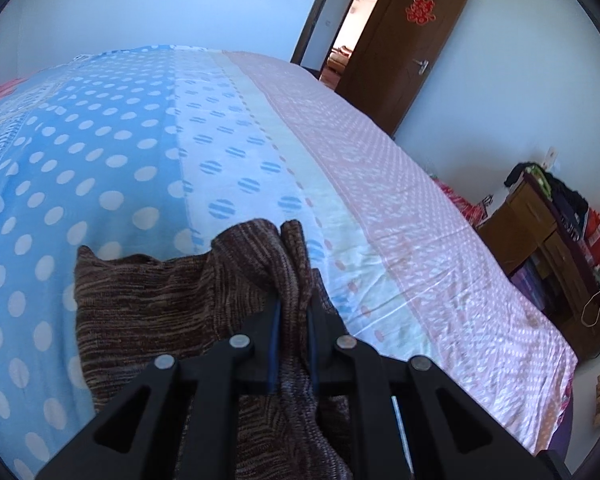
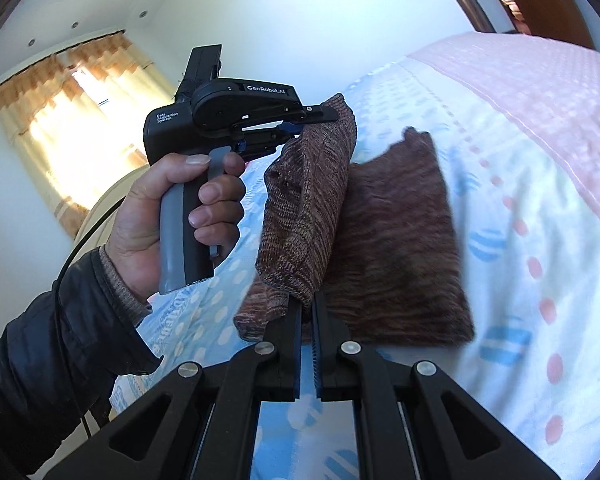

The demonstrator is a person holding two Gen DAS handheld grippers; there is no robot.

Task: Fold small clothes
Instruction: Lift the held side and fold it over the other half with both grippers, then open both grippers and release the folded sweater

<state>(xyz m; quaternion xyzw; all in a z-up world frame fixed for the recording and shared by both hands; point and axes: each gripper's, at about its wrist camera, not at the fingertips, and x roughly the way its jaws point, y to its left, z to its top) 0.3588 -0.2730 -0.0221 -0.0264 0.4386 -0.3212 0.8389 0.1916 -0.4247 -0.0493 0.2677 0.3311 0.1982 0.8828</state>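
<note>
A small brown knitted garment (image 1: 160, 304) lies on the bed. My left gripper (image 1: 294, 300) is shut on a bunched edge of it and lifts that edge. In the right wrist view the garment (image 2: 396, 240) lies partly flat, with one flap (image 2: 304, 208) raised between both grippers. My right gripper (image 2: 306, 304) is shut on the flap's lower corner. The left gripper (image 2: 320, 114), held by a hand, grips the flap's upper corner.
The bed (image 1: 140, 140) has a blue polka-dot cover and a pink dotted strip (image 1: 420, 220) at the right. A wooden cabinet (image 1: 548, 248) with piled things stands right of the bed. A brown door (image 1: 412, 40) stands open behind. A curtained window (image 2: 80, 112) is on the left.
</note>
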